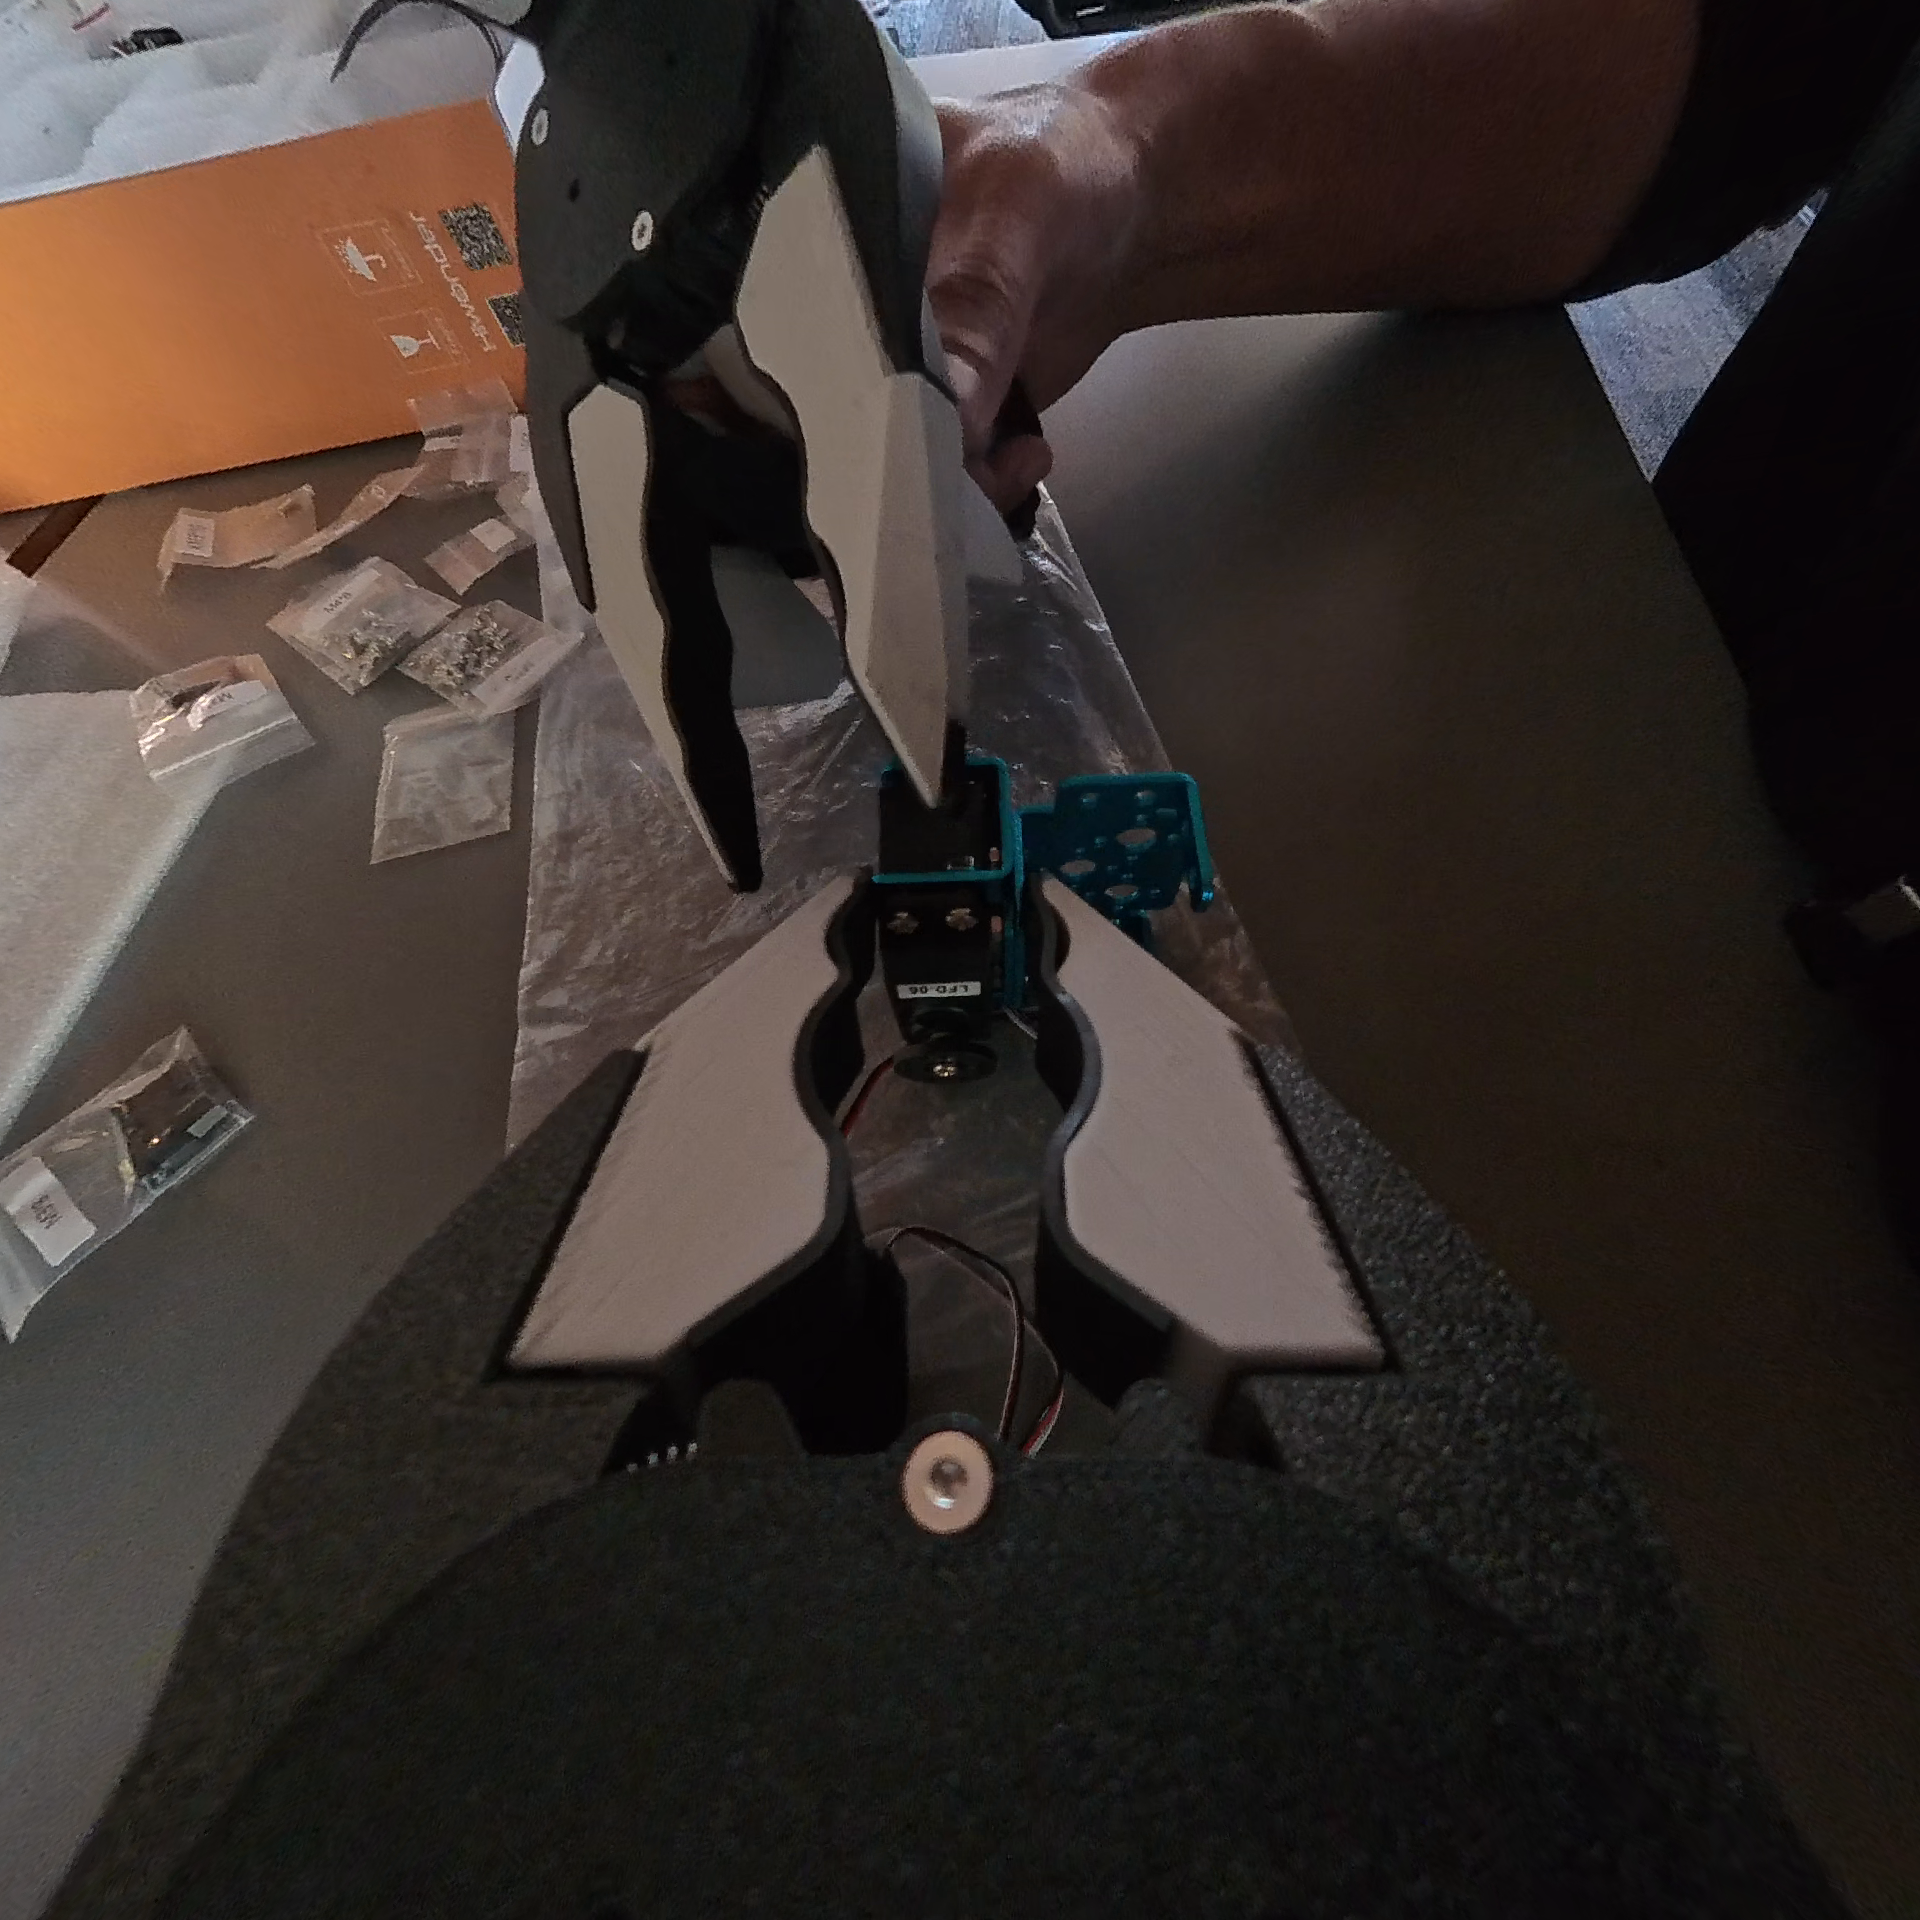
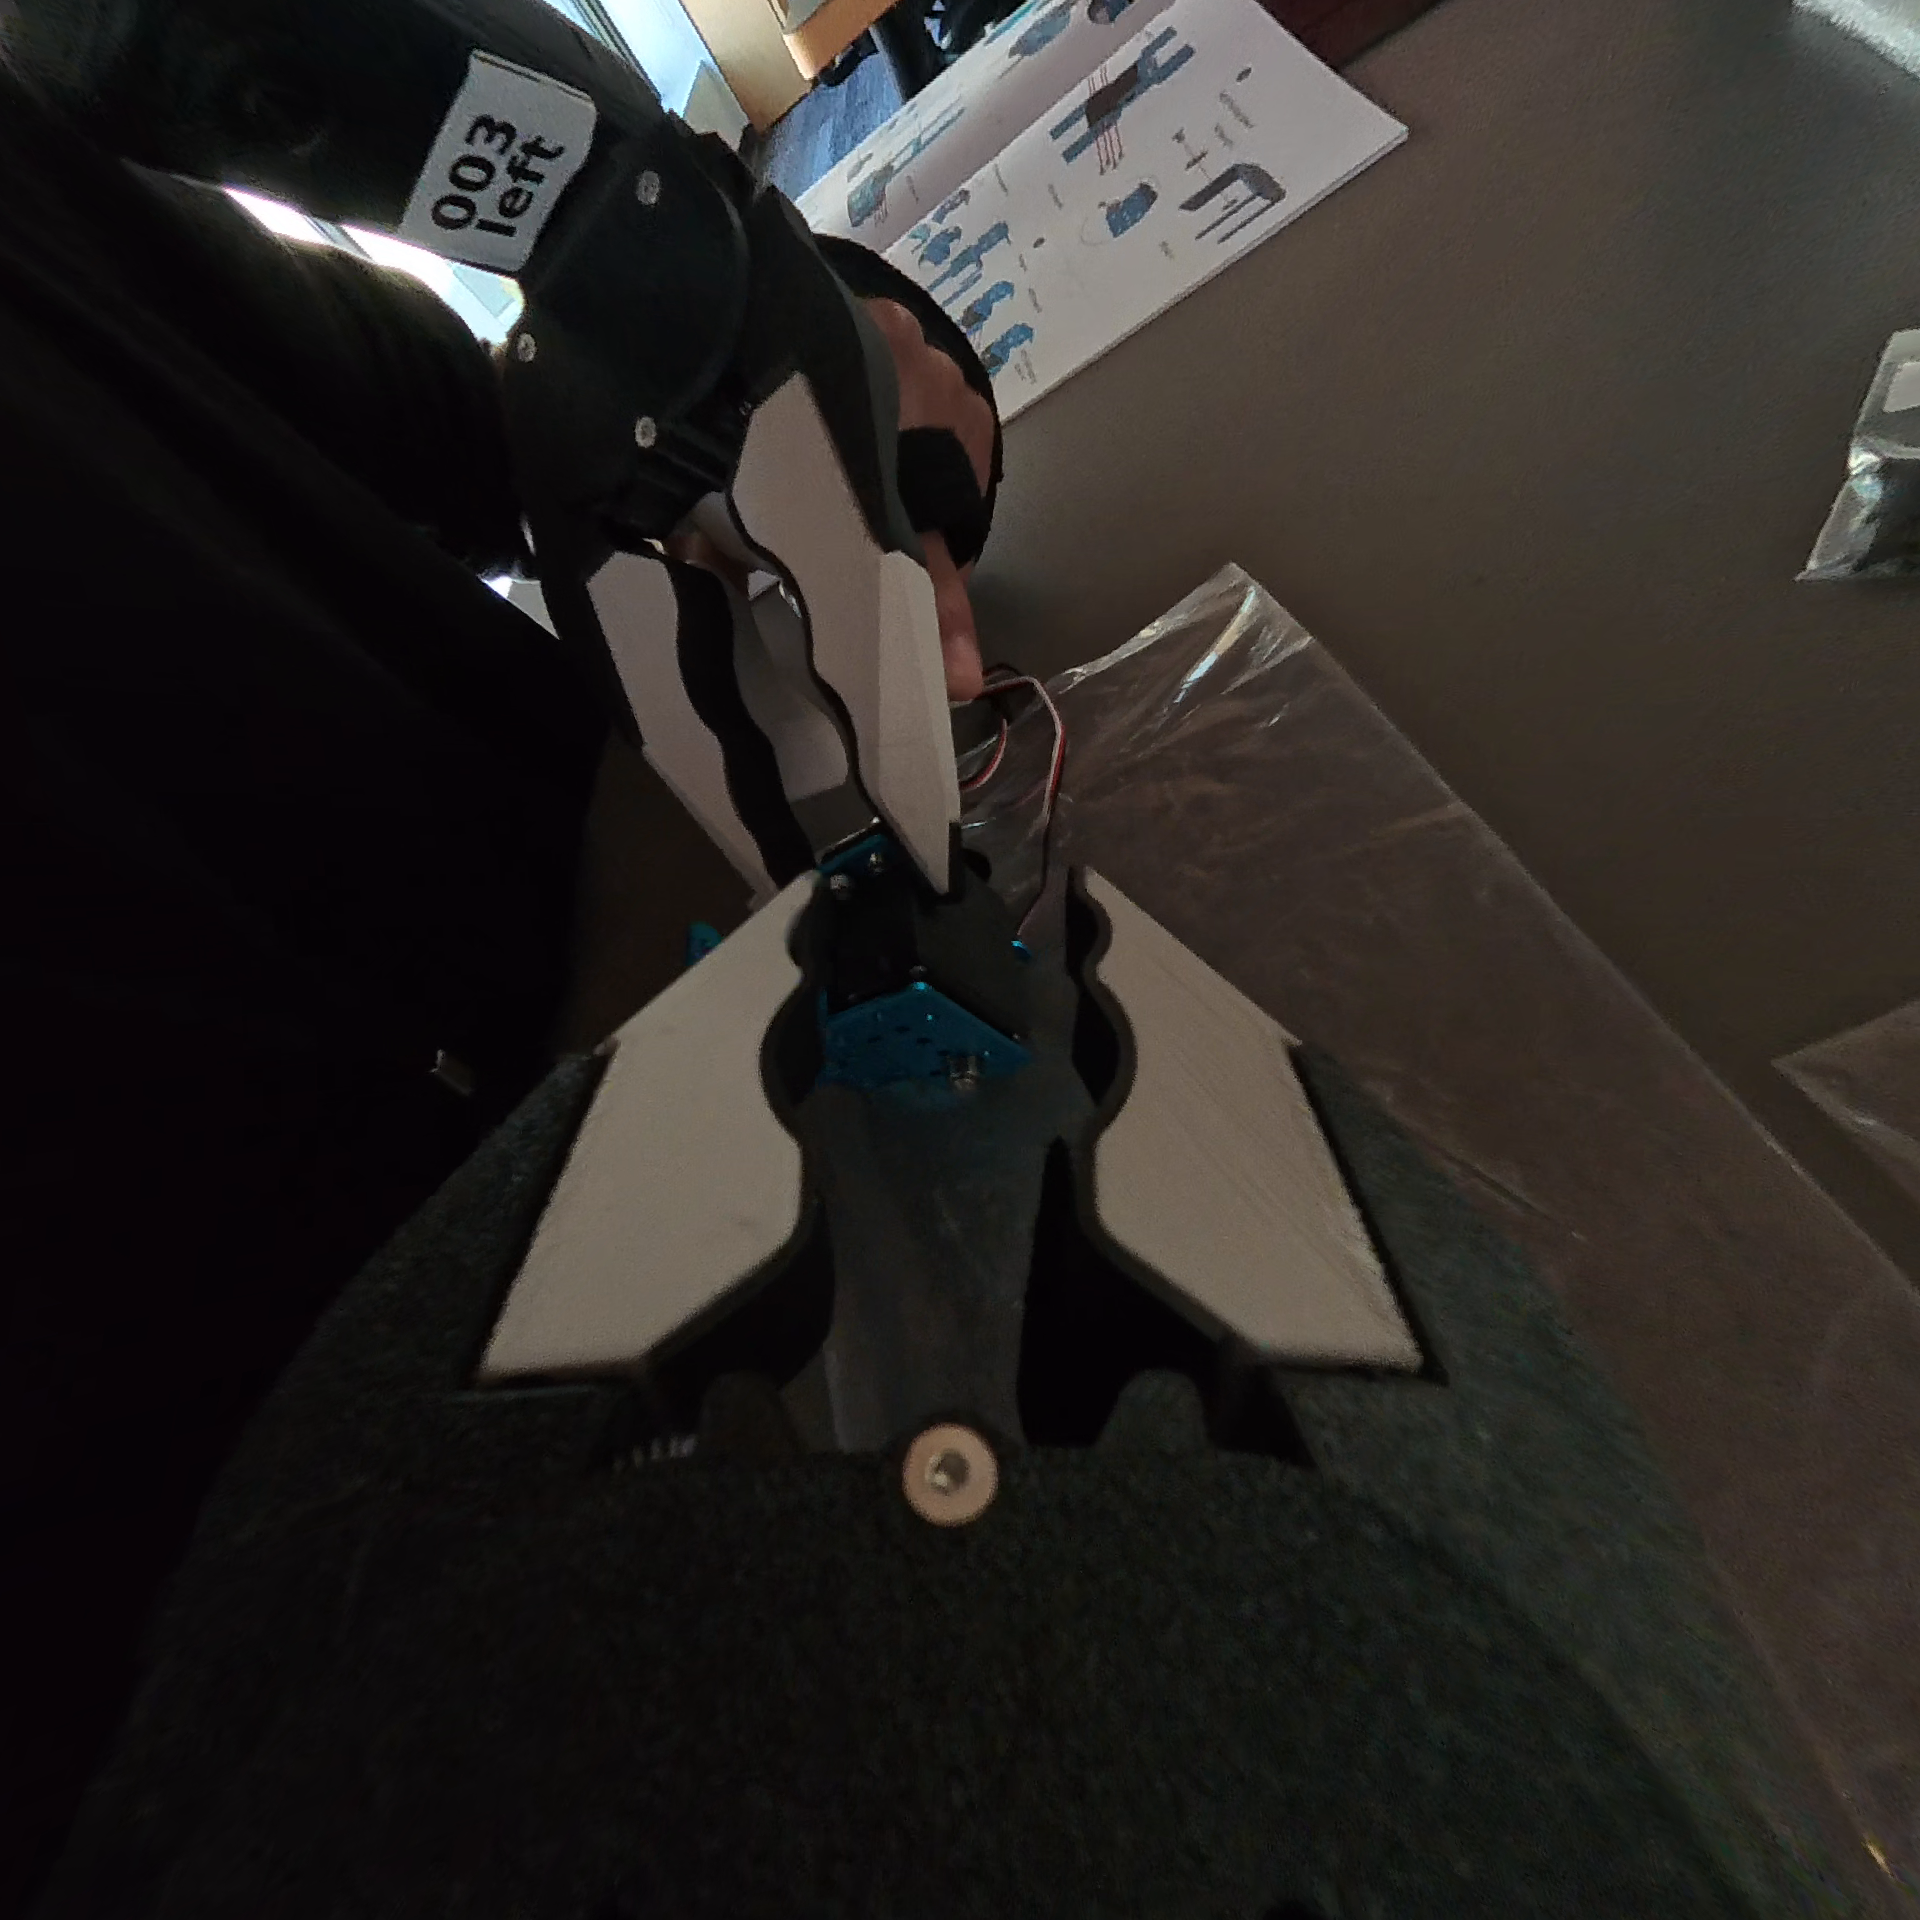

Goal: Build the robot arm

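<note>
A black servo sits in a blue perforated metal bracket on a clear plastic sheet. My left gripper is shut on the servo, one finger on each side. The servo's red, white and black wires run back between the fingers. My right gripper comes down from above and is open. One of its fingertips rests on the top of the servo and the other hangs free to the left. In the right wrist view the right gripper straddles the blue bracket, and the left gripper reaches in from the upper left.
An orange cardboard box stands at the back left, with several small clear bags of screws in front of it. White foam lies at the left. A printed instruction sheet and a dark bag lie on the brown table. The tips of both grippers are at nearly the same place.
</note>
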The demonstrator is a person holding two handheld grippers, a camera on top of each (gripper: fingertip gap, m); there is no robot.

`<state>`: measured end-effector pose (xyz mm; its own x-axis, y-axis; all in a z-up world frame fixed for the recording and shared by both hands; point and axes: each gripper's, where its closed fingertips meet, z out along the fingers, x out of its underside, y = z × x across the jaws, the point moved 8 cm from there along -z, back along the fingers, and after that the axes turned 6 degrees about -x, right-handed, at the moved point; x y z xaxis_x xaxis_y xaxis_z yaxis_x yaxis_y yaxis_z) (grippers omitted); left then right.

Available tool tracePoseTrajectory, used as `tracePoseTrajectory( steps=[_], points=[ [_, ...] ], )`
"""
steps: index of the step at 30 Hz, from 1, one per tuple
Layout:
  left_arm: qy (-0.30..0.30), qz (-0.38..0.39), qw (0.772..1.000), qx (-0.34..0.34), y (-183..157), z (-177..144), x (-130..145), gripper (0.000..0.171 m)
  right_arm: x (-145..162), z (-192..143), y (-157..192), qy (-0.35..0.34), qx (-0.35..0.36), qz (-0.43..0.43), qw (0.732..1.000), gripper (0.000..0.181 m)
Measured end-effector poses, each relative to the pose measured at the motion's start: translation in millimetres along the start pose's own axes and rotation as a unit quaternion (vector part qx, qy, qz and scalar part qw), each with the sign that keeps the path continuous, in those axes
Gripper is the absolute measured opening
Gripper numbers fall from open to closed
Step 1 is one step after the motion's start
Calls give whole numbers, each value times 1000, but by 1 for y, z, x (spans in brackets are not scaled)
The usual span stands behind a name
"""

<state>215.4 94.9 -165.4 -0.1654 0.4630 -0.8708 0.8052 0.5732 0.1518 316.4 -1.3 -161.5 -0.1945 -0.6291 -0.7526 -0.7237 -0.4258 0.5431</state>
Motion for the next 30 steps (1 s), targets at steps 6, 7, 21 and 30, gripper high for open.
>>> tracePoseTrajectory(
  steps=[6, 7, 21, 30],
  points=[
    [-1, -1, 1000, -1, 0, 1, 0, 28, 0, 5, 0, 4, -2, -4, 1000, 46],
    [0, 0, 1000, -1, 0, 1, 0, 28, 1, 6, -1, 7, 2, -5, 1000, 46],
    [-1, 2, 1000, -2, 0, 0, 0, 29, -3, 2, -1, -10, 10, -11, 1000, 42],
    [-3, -1, 1000, -2, 0, 0, 1, 29, -4, -2, 2, 0, 17, -29, 999, 40]
  ],
)
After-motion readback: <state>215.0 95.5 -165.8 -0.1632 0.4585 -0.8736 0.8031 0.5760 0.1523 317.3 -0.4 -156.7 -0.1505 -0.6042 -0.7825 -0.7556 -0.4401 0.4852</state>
